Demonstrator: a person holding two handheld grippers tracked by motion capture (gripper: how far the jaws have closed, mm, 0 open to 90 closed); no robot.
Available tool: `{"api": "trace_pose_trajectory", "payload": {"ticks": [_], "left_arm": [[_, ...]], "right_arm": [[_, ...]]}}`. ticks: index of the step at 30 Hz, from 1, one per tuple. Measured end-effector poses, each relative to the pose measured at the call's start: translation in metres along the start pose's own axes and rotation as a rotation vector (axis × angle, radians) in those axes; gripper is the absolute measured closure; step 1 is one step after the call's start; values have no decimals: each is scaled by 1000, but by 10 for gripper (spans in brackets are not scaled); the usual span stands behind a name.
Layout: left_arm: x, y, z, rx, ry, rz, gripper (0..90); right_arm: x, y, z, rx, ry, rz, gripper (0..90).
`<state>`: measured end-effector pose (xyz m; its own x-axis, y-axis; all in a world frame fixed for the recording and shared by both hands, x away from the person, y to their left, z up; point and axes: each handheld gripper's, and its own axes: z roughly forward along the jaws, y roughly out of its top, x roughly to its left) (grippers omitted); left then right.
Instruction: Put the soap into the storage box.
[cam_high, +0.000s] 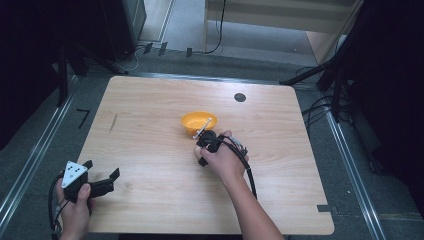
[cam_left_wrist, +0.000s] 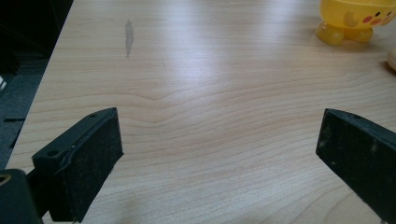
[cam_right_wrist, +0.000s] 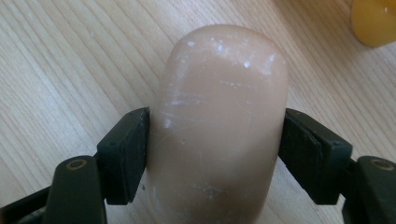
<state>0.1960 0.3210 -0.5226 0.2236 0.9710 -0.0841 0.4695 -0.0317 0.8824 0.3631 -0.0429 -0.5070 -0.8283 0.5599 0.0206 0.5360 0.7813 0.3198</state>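
A small orange bowl (cam_high: 199, 121) on stubby feet stands near the table's middle; its yellow underside (cam_left_wrist: 355, 16) and one foot (cam_right_wrist: 373, 21) show in the gripper views. My right gripper (cam_high: 205, 137) sits just in front of the bowl, shut on a smooth beige rounded object (cam_right_wrist: 219, 126) that lies against the wood, both pads pressed to its sides. A pale slim piece (cam_high: 202, 127) slants from the gripper over the bowl's rim. My left gripper (cam_high: 102, 169) rests at the table's front left corner, open, with bare wood between its jaws (cam_left_wrist: 219, 126).
The wooden table (cam_high: 150, 105) has a dark round hole (cam_high: 240, 97) at the back right and a grey smear (cam_left_wrist: 129, 37) at the left. Dark stands and cables ring the table on the floor.
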Motion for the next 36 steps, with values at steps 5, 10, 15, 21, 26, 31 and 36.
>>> {"api": "trace_pose_trajectory", "payload": {"ticks": [5, 10, 15, 21, 26, 31, 36], "left_arm": [[0, 0, 0, 1, 3, 0, 22], [0, 0, 0, -1, 3, -1, 26], [0, 0, 0, -1, 4, -5, 29], [0, 0, 0, 0, 5, -5, 31], [0, 0, 0, 1, 6, -4, 35], [0, 0, 0, 1, 6, -5, 36], [1, 0, 0, 0, 5, -7, 35]], "right_arm": [[-1, 3, 1, 49, -15, 40, 226], [-3, 6, 5, 93, -14, 33, 136], [-3, 5, -1, 66, 2, -22, 321], [-6, 2, -2, 46, 25, -95, 326], [-9, -2, -3, 38, 29, -141, 327], [-10, -5, -5, 37, 50, -205, 328], [-14, -6, -10, 13, 81, -206, 328]]}}
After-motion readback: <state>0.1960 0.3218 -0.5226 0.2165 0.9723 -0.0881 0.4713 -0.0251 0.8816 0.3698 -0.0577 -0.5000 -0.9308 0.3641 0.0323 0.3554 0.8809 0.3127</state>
